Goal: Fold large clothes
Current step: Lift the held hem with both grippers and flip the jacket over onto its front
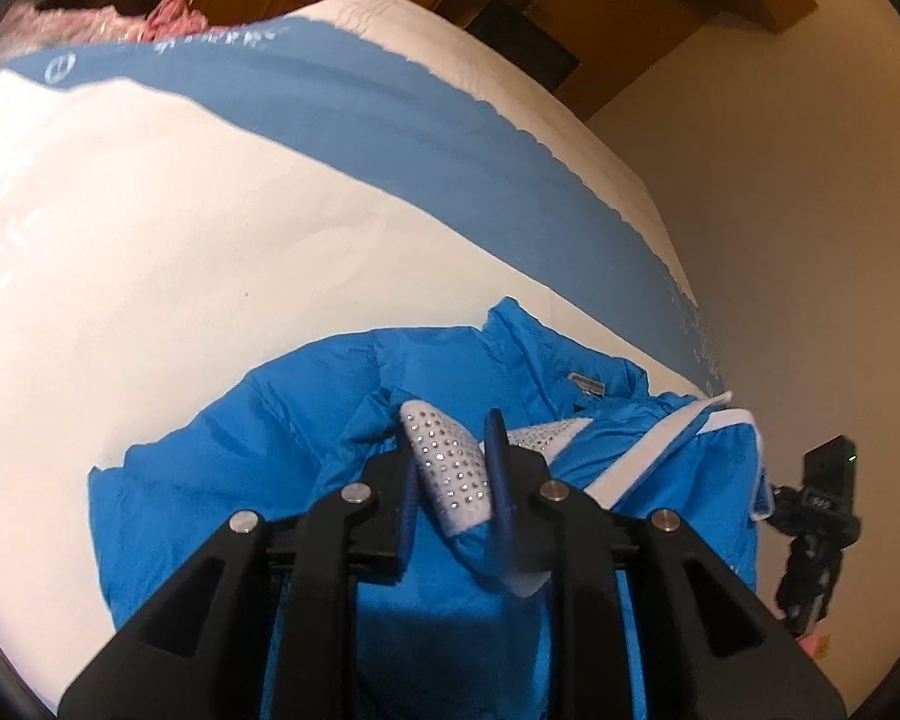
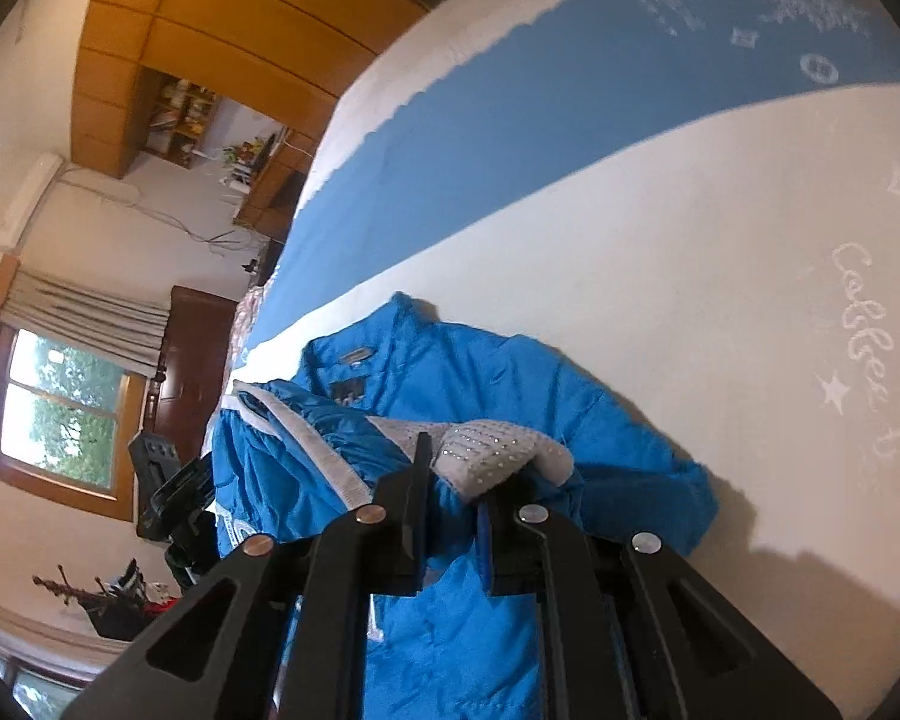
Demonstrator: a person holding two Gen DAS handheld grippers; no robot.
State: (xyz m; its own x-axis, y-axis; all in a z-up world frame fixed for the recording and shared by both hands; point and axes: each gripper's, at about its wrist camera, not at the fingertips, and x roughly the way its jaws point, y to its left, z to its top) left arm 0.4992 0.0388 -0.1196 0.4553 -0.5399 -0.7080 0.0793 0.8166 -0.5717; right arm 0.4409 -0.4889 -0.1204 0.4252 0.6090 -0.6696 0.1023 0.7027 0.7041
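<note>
— What's that on the bed [image 1: 150,240]?

— A bright blue padded jacket [image 1: 306,420], lying rumpled near the edge of the white cover with the broad blue stripe [image 1: 450,138]. The collar end points up the bed, with a small label [image 2: 357,356] showing inside it. White ribbed trim [image 1: 660,450] runs along one opening, and there's a grey-white panel studded with little shiny dots [image 1: 450,456].

— And the two tools?

— Both are down on the jacket. The left tool [image 1: 453,468] has its blue-padded fingers [image 1: 501,480] drawn in on that studded piece, which stands up between them; it's clamped on the fabric. The right tool [image 2: 453,504] is closed down much the same, its fingers narrow with blue cloth and the studded grey edge [image 2: 492,450] bunched in the gap.

— Can you see one from the other?

— Yes. From the left camera the other black device [image 1: 822,498] sits at the jacket's right side; from the right camera the left one [image 2: 168,492] shows at the jacket's far edge, in front of a window [image 2: 60,414].

— Anything else around?

— Some pink cloth [image 1: 168,15] heaped at the far end of the bed, and wooden cupboards [image 2: 150,30] behind.
</note>
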